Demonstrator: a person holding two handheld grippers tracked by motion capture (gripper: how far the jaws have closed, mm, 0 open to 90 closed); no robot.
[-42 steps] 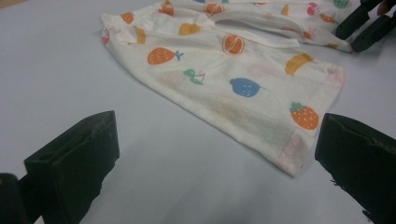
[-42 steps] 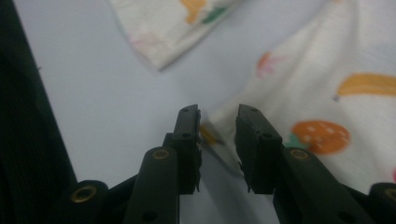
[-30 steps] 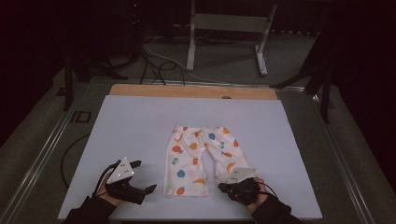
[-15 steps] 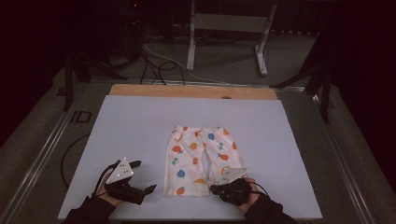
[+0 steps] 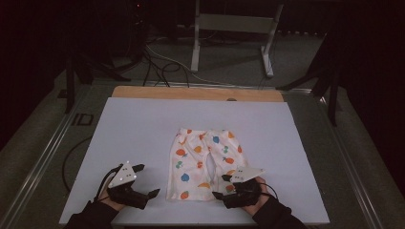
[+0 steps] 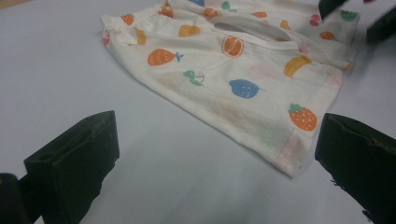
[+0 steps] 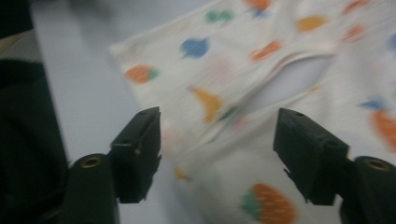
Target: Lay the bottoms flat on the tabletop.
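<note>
White fruit-print shorts [image 5: 204, 164] lie flat on the mat [image 5: 143, 138]. Left gripper [image 5: 145, 183] waits open beside them; right gripper [image 5: 220, 187] has just opened, letting go.

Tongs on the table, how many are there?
2. The left tongs rest open on the white mat, beside the fruit-print shorts. The right tongs sit open at the shorts' near right corner.
</note>
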